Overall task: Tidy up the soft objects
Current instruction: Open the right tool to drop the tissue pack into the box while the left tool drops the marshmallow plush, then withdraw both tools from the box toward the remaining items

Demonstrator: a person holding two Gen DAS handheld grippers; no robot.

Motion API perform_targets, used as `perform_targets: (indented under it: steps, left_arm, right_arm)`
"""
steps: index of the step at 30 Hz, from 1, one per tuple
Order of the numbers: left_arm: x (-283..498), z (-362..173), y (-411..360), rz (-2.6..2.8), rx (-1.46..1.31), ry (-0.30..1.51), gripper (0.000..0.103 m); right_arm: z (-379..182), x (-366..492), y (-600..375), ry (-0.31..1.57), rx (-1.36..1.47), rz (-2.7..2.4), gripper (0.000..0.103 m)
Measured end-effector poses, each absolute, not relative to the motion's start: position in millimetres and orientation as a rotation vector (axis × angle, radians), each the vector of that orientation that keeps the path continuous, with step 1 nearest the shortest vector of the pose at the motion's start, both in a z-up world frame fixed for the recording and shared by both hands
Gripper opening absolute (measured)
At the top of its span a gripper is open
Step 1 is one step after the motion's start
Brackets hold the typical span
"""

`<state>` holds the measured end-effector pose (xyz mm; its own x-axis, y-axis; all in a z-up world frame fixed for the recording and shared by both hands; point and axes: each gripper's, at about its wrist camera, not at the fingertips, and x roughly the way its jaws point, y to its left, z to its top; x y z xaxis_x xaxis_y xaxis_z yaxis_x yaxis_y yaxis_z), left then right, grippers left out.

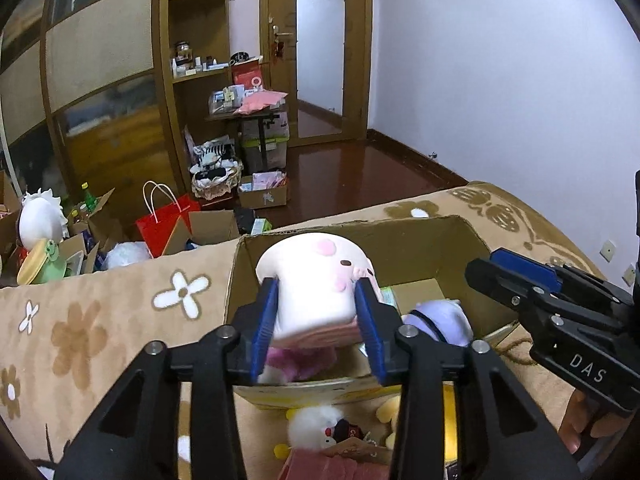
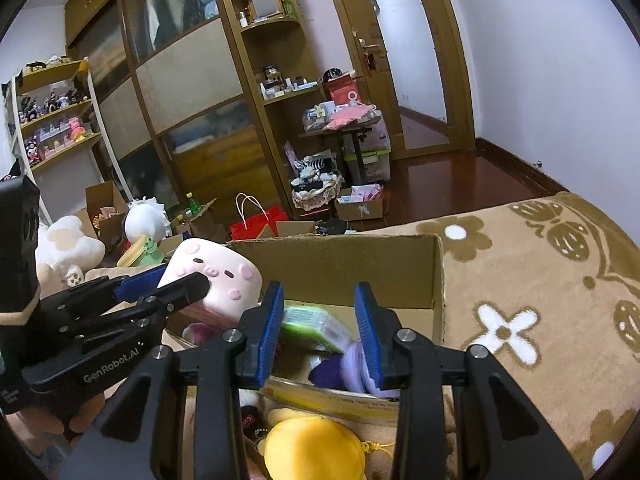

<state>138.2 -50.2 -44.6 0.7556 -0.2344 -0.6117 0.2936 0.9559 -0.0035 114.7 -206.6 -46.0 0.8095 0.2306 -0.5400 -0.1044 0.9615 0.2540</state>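
The left claw [image 1: 316, 312] pinches the white-and-pink plush [image 1: 316, 280] directly above the cardboard box [image 1: 432, 240]; the right claw [image 2: 318, 320], spread and holding nothing, hovers beside it.

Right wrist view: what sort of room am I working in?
Likely a lived-in bedroom or storeroom: a brown wooden wardrobe with frosted sliding panels, a white shelf of small figurines, and a tan flower-patterned plush blanket under the brown cardboard box.

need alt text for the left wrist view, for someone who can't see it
The left hand-held gripper clamps a white plush with pink cheeks above an open cardboard box on a tan flowered blanket. A purple plush lies in the box, and the right hand-held gripper reaches in from the right, before a cluttered room.
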Motion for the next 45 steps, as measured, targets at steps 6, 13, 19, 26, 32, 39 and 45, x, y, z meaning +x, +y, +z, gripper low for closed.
perform_targets:
  steps: [6,13,19,26,32,39,45]
  left_arm:
    - [138,-49,-51,-0.274,0.120,0.680,0.061]
    - [129,-40,-45,-0.256,0.106,0.679,0.082]
    - [113,-26,-36,-0.221,0.112,0.672,0.092]
    - [93,-16,-20,-0.219,0.046,0.748,0.099]
    - [74,-6,-8,-0.187,0.040,0.761,0.099]
    - [58,-2,-7,-0.176,0.050,0.795,0.099]
    - [47,-14,-9,-0.168,0.048,0.857,0.099]
  right_arm:
    - [-46,110,-212,0.616,0.234,0.164,0.039]
    - [-38,99,-219,0.618,0.254,0.136,0.057]
    - [-33,85,-227,0.656,0.284,0.119,0.069]
    - [-26,63,-230,0.676,0.291,0.098,0.100]
    - [-26,48,-223,0.711,0.276,0.100,0.100]
    - [-28,26,-213,0.741,0.242,0.102,0.100]
    - [-34,14,-209,0.775,0.248,0.099,0.100]
